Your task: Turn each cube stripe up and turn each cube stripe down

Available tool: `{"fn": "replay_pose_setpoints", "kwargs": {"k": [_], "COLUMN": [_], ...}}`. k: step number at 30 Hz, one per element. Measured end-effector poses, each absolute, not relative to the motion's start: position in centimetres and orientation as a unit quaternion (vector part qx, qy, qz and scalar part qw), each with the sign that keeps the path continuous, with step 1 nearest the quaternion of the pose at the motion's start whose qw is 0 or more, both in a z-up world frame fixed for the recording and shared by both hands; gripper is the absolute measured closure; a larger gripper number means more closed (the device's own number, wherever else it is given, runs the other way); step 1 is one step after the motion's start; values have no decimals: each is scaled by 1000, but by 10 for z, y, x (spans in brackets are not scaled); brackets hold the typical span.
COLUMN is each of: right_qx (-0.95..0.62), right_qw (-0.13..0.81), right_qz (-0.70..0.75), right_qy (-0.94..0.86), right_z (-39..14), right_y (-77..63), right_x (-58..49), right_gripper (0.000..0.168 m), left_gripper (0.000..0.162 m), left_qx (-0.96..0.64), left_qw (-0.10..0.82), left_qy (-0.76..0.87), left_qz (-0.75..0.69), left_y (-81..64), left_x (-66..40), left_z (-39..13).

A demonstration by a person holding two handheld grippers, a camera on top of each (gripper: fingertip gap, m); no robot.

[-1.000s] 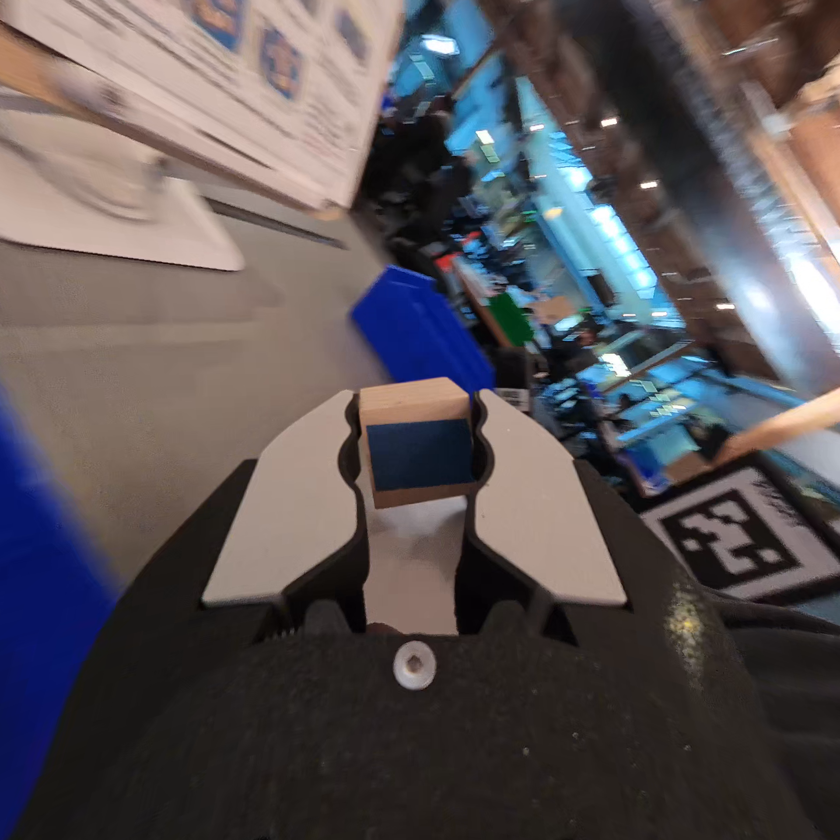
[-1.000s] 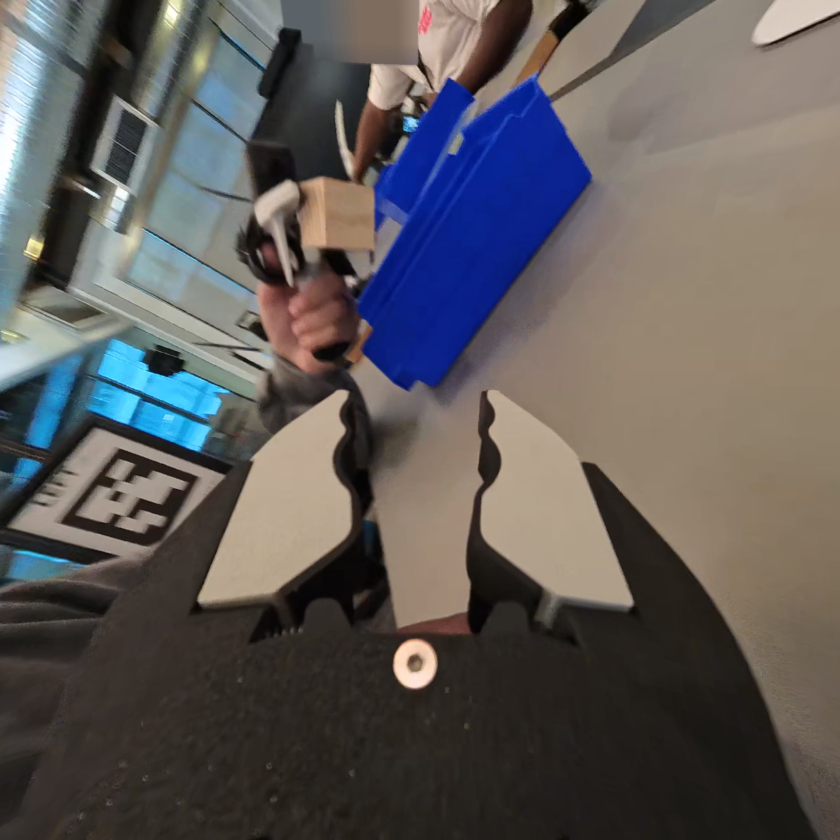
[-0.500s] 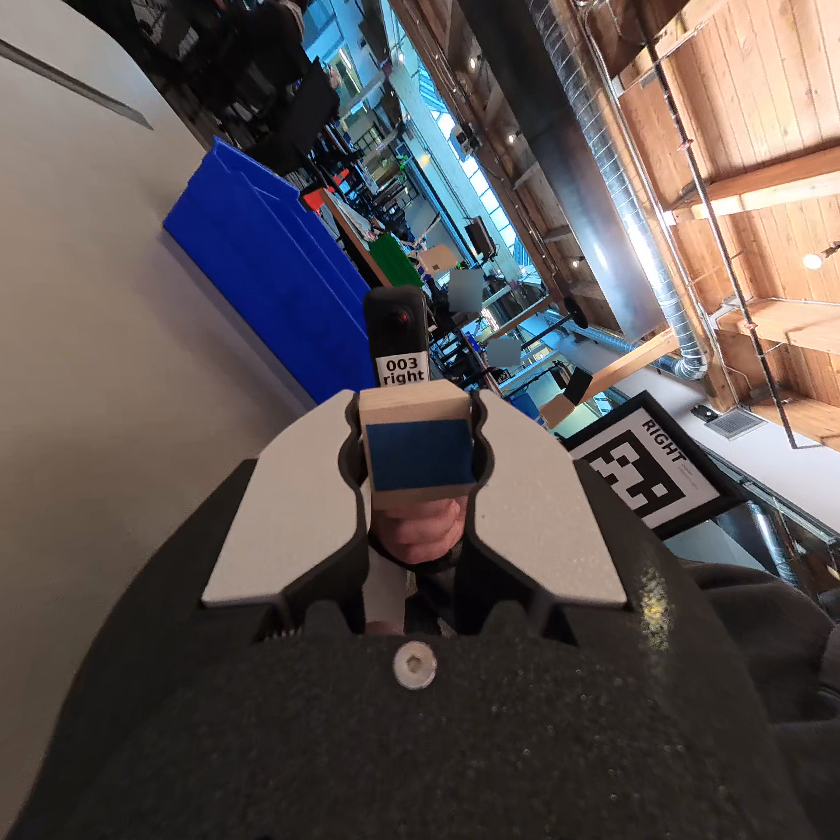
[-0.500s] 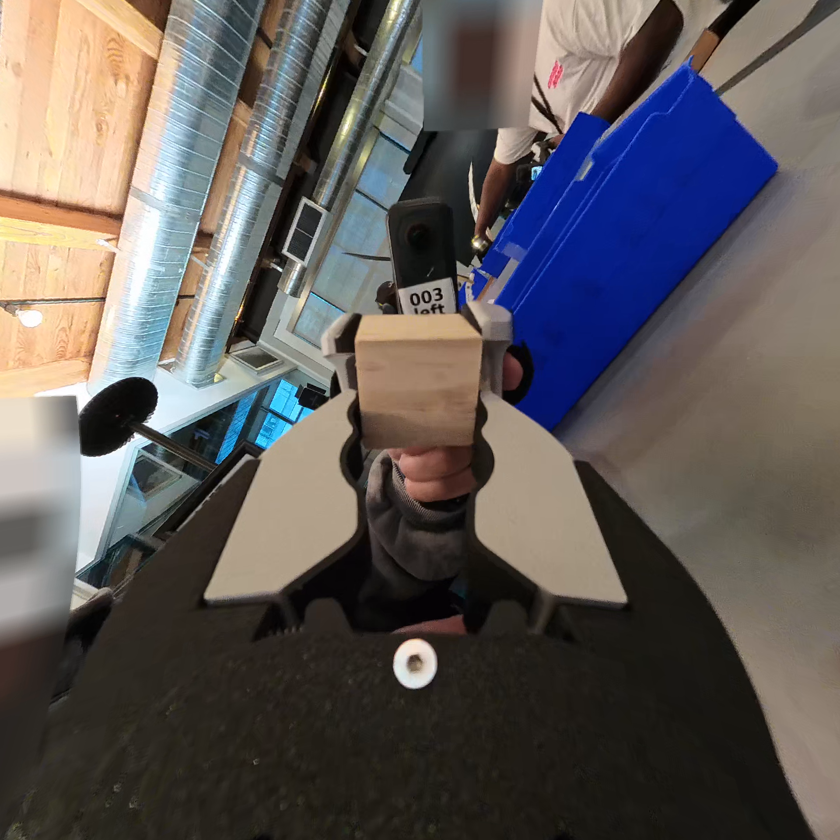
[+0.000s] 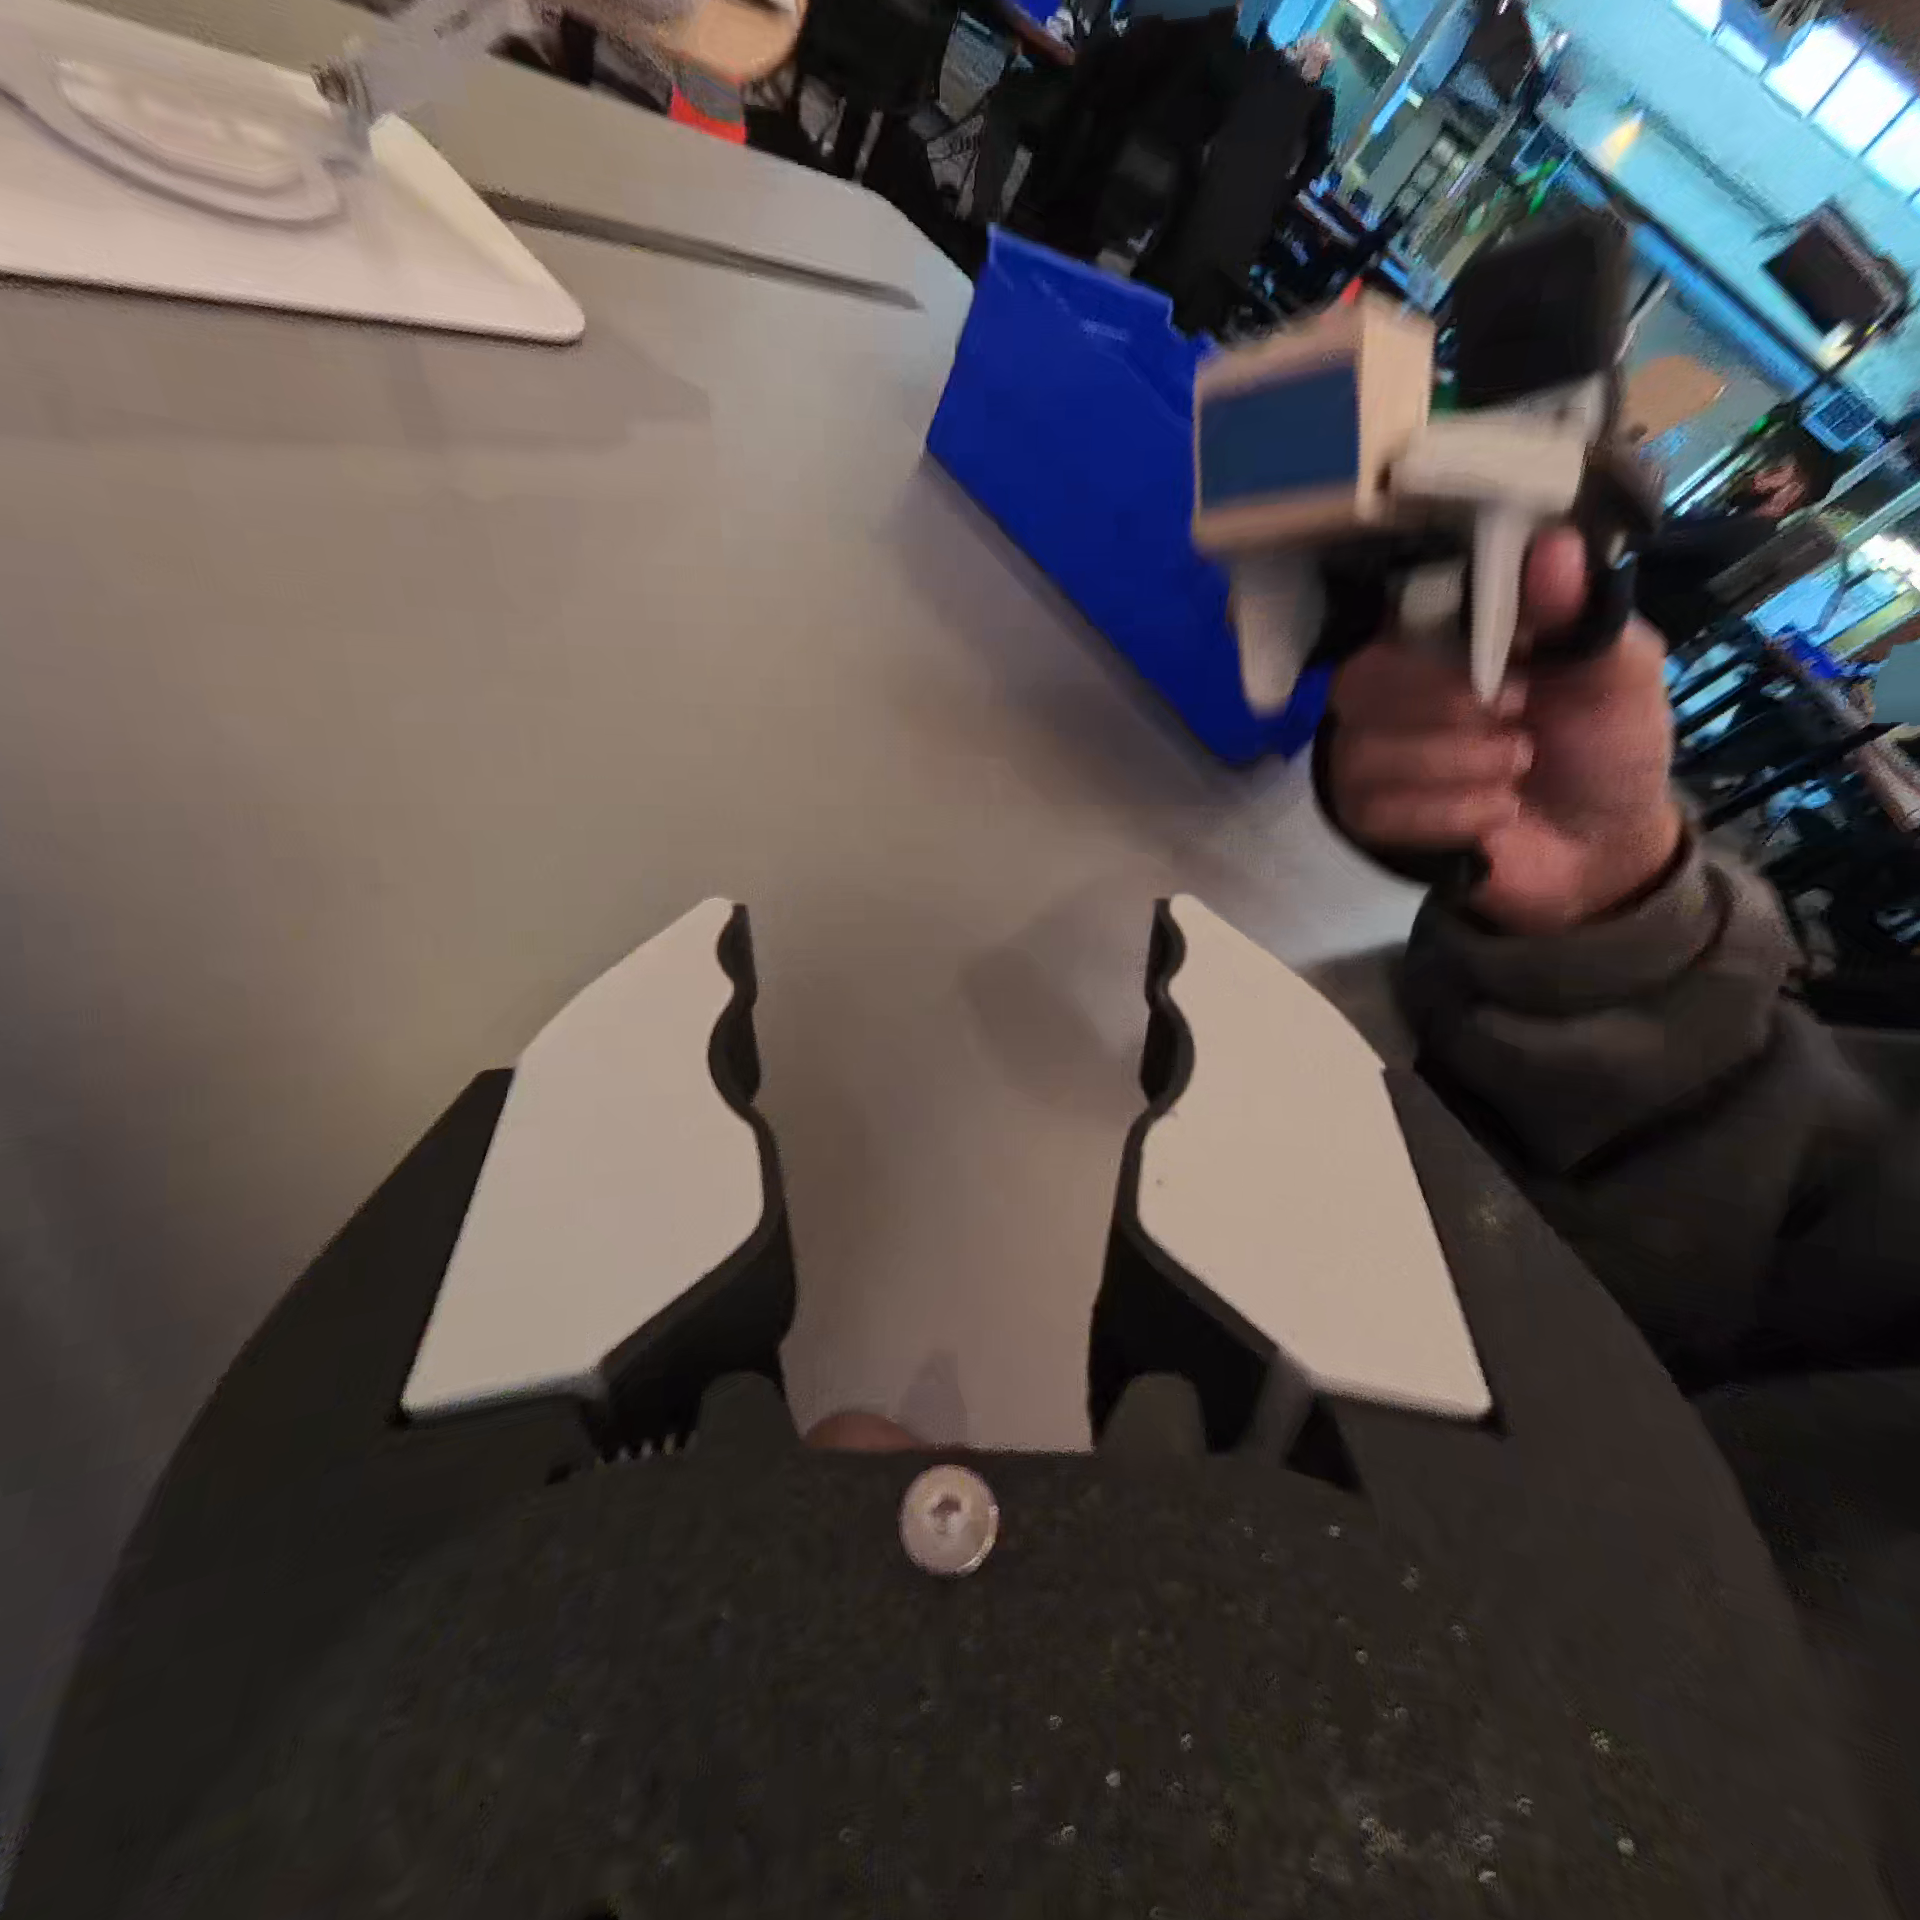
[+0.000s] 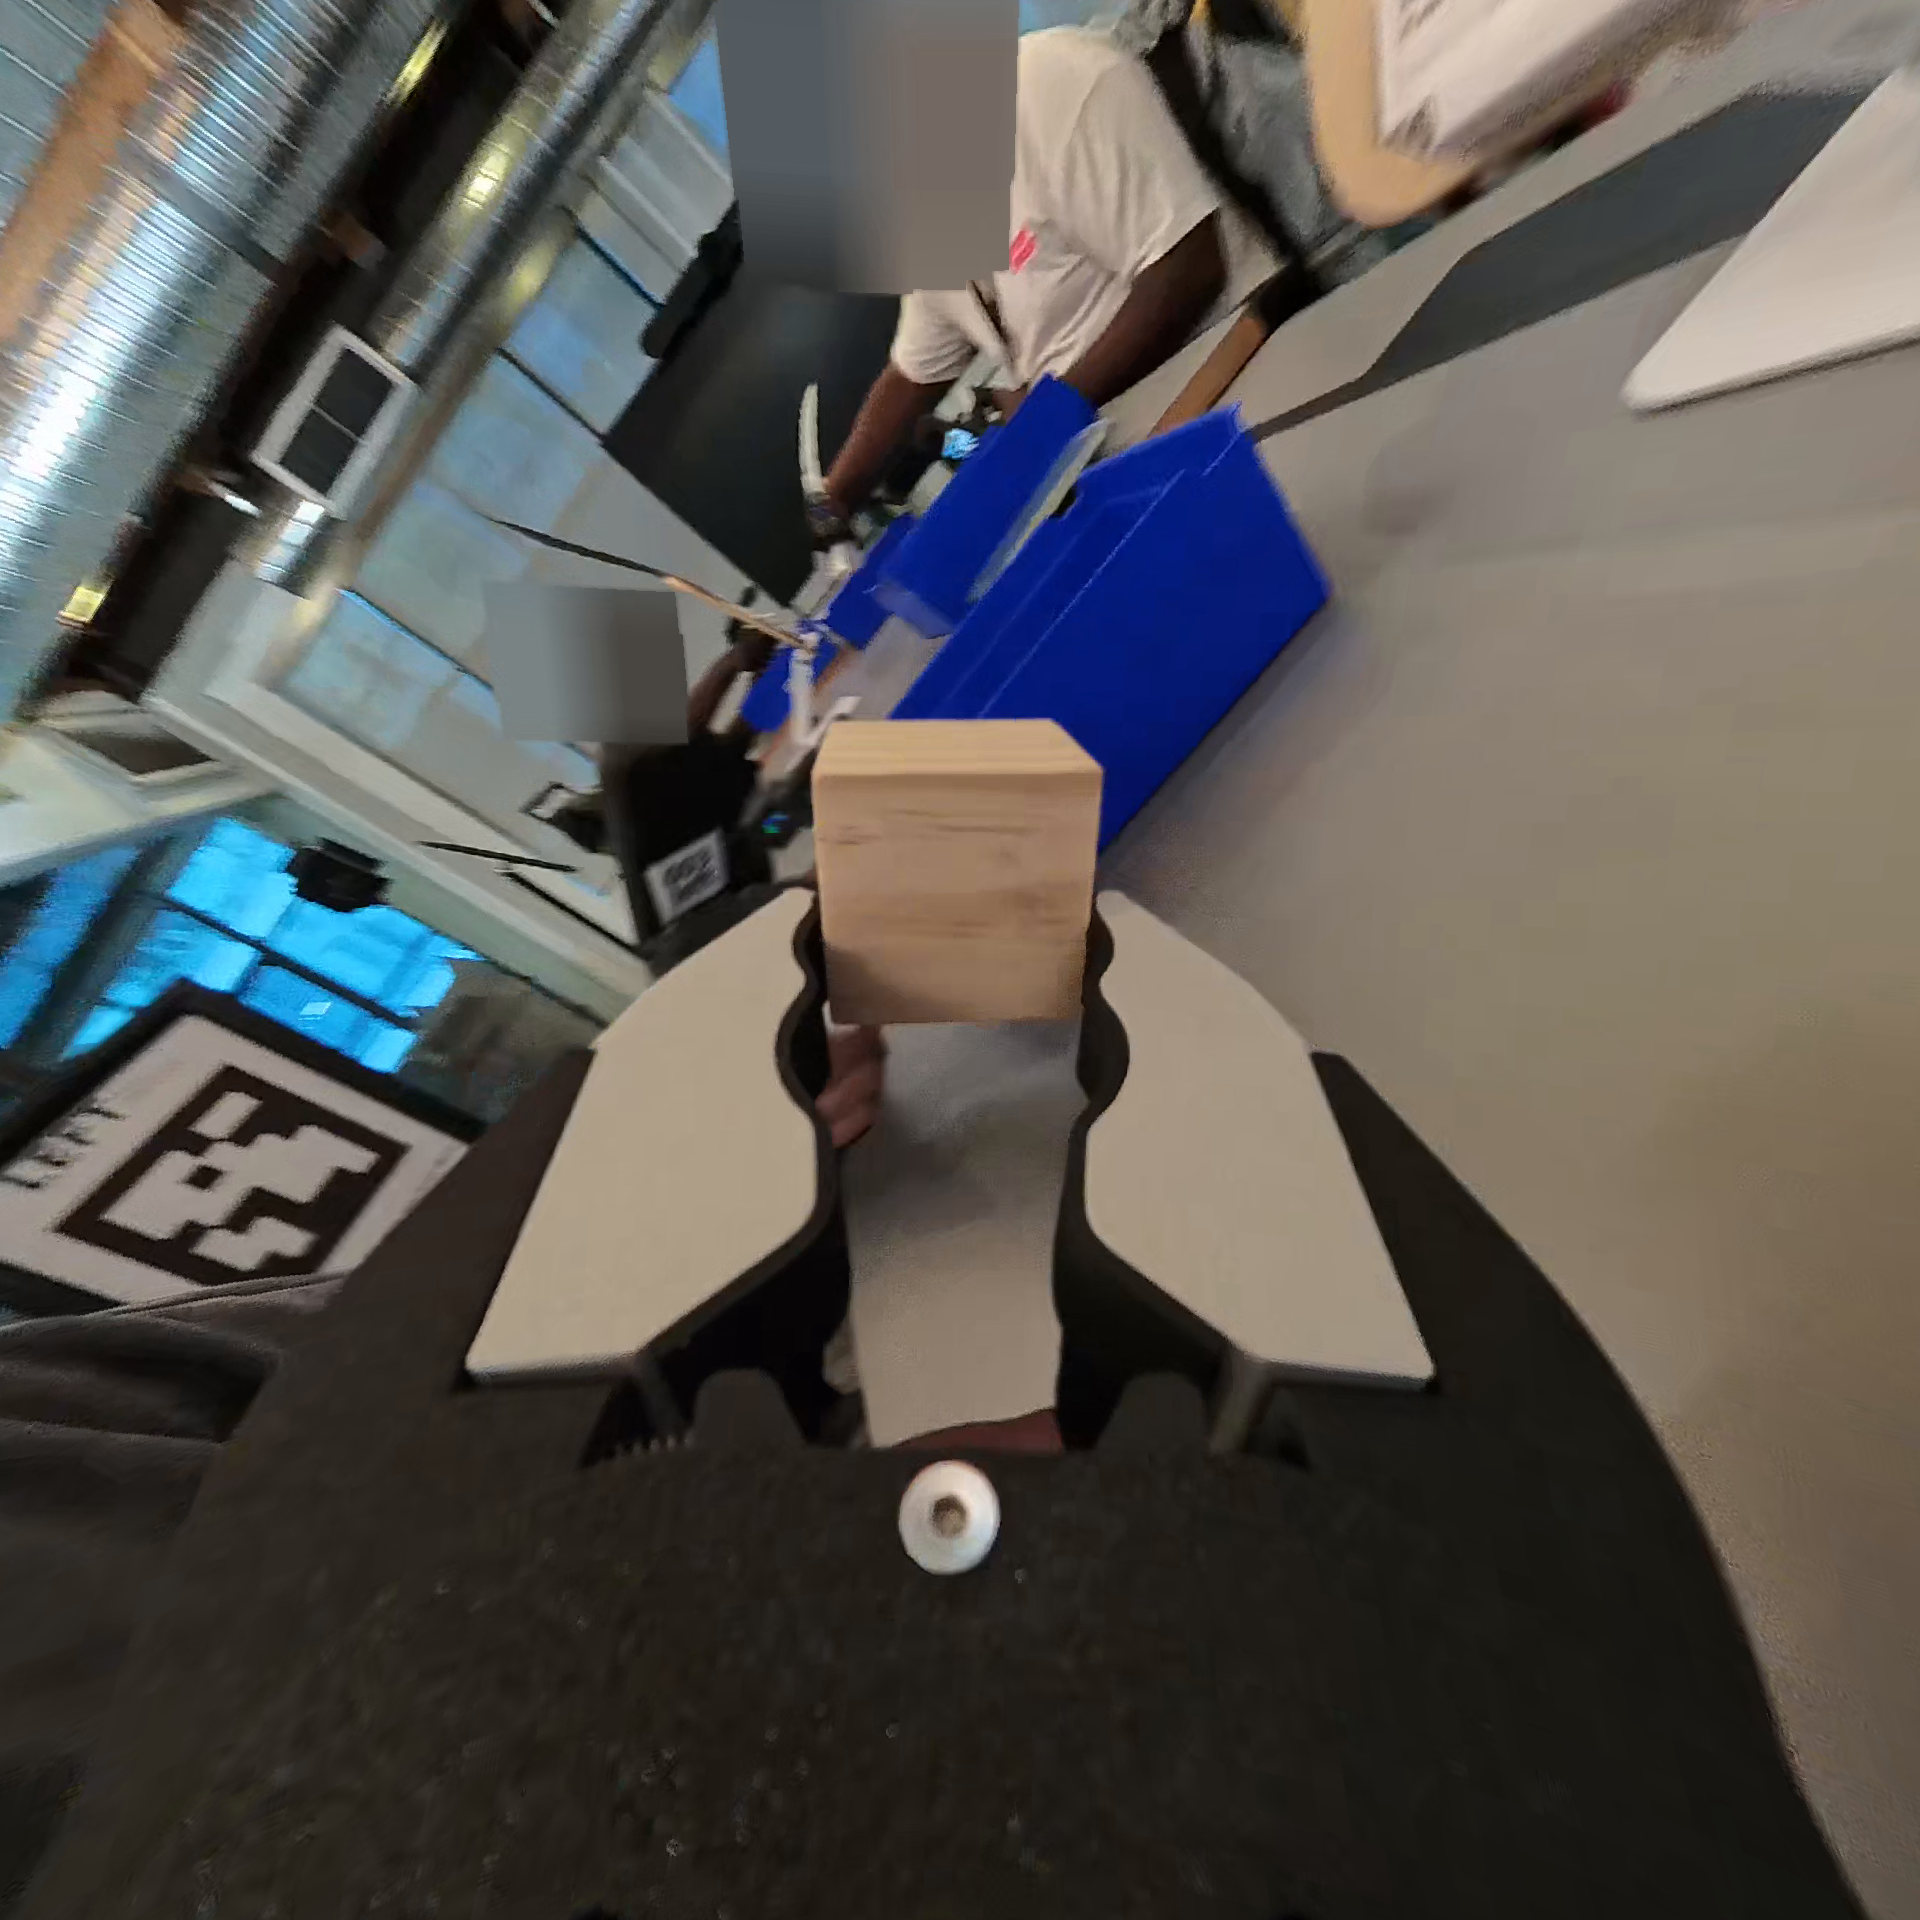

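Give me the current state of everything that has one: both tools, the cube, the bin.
Left tool: open, empty, above the grey table.
Right tool: shut on the wooden cube, held in the air.
Wooden cube: gripped at its sides; blue stripe faces the left tool's camera.
Blue bin: resting on the table, contents not visible.

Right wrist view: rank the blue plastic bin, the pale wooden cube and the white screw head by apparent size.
1. Blue plastic bin, though farther off.
2. Pale wooden cube, enlarged by nearness.
3. White screw head, smallest.
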State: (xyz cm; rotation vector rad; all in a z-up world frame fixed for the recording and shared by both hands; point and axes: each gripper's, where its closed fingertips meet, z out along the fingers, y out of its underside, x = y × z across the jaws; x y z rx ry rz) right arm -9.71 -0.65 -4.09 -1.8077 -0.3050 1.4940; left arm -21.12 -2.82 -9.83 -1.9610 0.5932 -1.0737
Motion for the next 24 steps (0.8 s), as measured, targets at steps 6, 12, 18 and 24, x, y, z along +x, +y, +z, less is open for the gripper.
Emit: {"fn": "replay_pose_setpoints", "kwargs": {"k": [6, 12, 18, 24], "right_qx": [-715, -792, -923, -971], "right_qw": [496, 578, 378, 233], "right_qz": [467, 184, -73, -52], "right_qy": [-156, -69, -25, 10], "right_z": [17, 27, -84, -150], "right_y": [-2, 43, 78, 91], "right_x": [-29, 113, 222, 235], "right_gripper": [123, 123, 122, 122], "left_gripper": [98, 100, 101, 102], "left_qx": [-775, -760, -766, -778], "left_qw": [401, 456, 430, 419], "left_qy": [312, 380, 367, 344], "left_qz": [-377, -265, -307, -318], "left_y": [-82, -86, -89, -80], "left_x": [-195, -192, -188, -194], "left_z": [-121, -124, -122, -125]}}
